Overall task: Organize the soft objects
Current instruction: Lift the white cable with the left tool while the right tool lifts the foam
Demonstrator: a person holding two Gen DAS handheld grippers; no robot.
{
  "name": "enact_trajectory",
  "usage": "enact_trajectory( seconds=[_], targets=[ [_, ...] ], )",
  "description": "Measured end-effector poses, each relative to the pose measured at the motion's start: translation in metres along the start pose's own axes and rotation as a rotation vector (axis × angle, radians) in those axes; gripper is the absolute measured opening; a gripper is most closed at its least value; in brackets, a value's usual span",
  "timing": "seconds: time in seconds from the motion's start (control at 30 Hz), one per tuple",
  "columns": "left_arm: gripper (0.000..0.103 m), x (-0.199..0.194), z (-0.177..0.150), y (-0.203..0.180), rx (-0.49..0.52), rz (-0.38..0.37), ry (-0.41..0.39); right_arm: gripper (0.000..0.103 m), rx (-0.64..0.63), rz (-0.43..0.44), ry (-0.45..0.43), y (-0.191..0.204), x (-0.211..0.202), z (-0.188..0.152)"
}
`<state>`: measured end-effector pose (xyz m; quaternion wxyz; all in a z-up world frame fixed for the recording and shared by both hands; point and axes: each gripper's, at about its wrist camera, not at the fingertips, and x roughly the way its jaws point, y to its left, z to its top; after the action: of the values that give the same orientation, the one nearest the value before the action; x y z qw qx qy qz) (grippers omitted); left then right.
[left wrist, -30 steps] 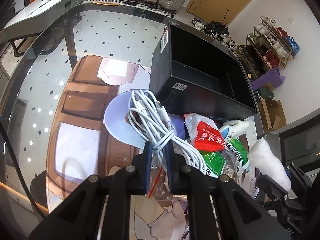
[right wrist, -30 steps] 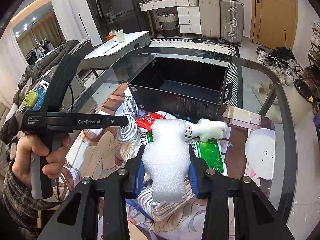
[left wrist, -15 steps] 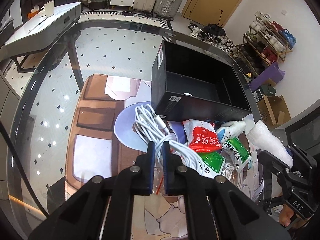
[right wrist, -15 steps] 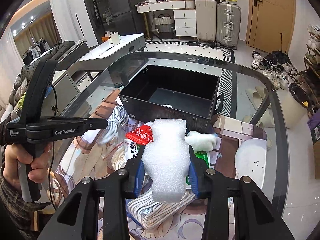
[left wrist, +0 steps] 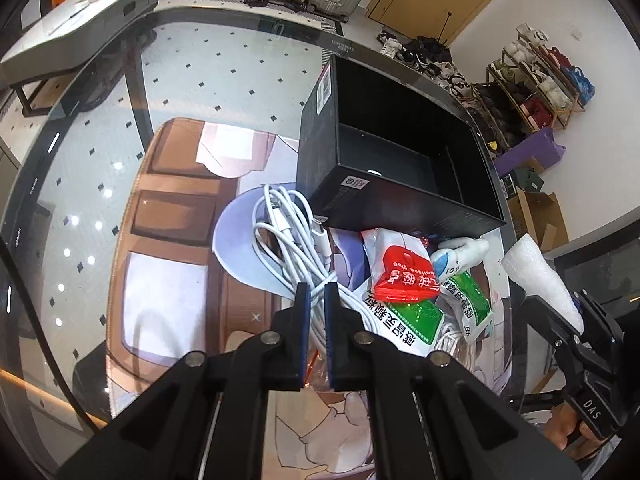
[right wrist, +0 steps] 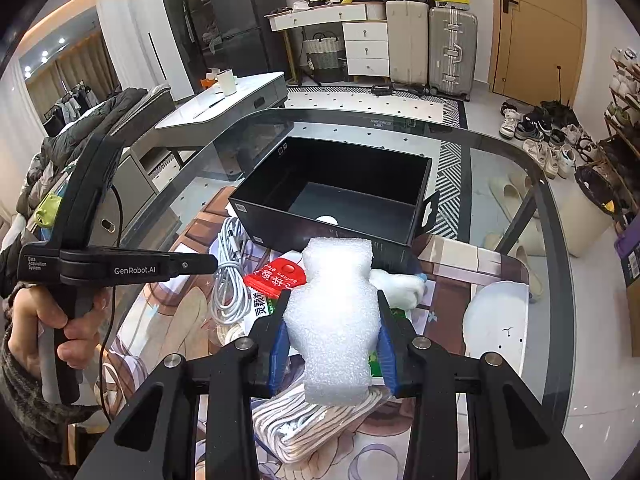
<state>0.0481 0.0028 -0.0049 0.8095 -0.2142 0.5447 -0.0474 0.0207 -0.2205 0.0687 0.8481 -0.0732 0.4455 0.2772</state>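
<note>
My left gripper is shut on a bundle of white cable, held up over the printed mat. The same cable hangs from it in the right wrist view. My right gripper is shut on a block of white foam, also seen at the right edge as foam. An open black box stands behind the pile; the box looks empty apart from a white spot on its floor. Below lie a red packet, green packets and a white plush toy.
A glass table carries everything. A coil of white rope lies under my right gripper. A person's hand grips the left tool's handle. A white round cushion print shows on the mat at right.
Both grippers have lifted a little from the pile with their loads; the box and packets look smaller and farther in both views. Grips are unchanged.
</note>
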Motion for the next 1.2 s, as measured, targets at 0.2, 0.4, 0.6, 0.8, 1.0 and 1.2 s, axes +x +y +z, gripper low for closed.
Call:
enact_trajectory(
  seconds=[0.2,0.4,0.6,0.8,1.0,1.2],
  targets=[
    [0.043,0.001,0.003,0.002,-0.037,0.002,-0.001,0.038,0.003,0.005,-0.004,-0.005,0.0,-0.001],
    [0.046,0.013,0.004,0.002,-0.055,0.047,0.039,0.038,0.008,0.021,-0.008,-0.01,0.004,-0.001],
    [0.047,0.029,0.008,-0.002,-0.08,0.082,0.055,0.038,0.01,0.032,-0.007,-0.013,0.008,0.001],
    [0.036,0.034,0.013,-0.006,-0.083,0.118,0.044,0.038,0.006,0.042,-0.006,-0.016,0.013,0.004],
    [0.028,0.031,0.009,-0.003,-0.061,0.117,0.043,0.038,0.015,0.04,-0.002,-0.02,0.018,0.005],
    [0.027,0.021,0.001,-0.005,-0.003,0.124,0.034,0.038,0.016,0.021,0.0,-0.022,0.016,0.005]
  ],
)
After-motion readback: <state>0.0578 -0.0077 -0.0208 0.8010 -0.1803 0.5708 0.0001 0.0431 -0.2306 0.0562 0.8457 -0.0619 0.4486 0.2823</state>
